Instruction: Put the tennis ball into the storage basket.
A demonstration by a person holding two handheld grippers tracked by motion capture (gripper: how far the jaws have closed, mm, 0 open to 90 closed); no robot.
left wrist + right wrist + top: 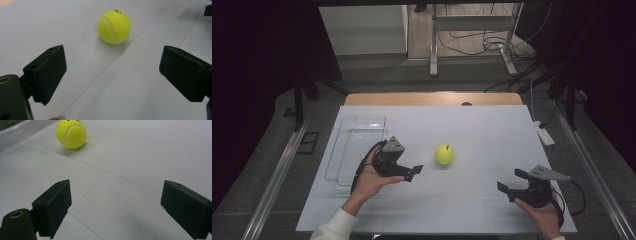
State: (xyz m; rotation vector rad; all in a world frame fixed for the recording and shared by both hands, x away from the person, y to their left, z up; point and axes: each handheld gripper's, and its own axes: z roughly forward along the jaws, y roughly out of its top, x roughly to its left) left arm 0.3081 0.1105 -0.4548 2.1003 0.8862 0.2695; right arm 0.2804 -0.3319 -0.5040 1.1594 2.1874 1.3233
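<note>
Round yellow felt tennis ball (444, 154) lies on the white desk top (472, 200), roughly mid-desk, a little nearer the front edge than the far edge; nothing touches it. Left gripper (414, 171), black with a grey three-cornered plate, is held just left of the ball, pointing at it; jaws spread wide, empty; in the left gripper view the ball (114, 26) sits ahead of the gap, apart from both. Right gripper (511, 182) is near the front right corner, well apart from the ball; jaws spread, empty. Clear plastic rectangular tray (357, 131) lies along the left edge, behind the left hand (371, 181).
</note>
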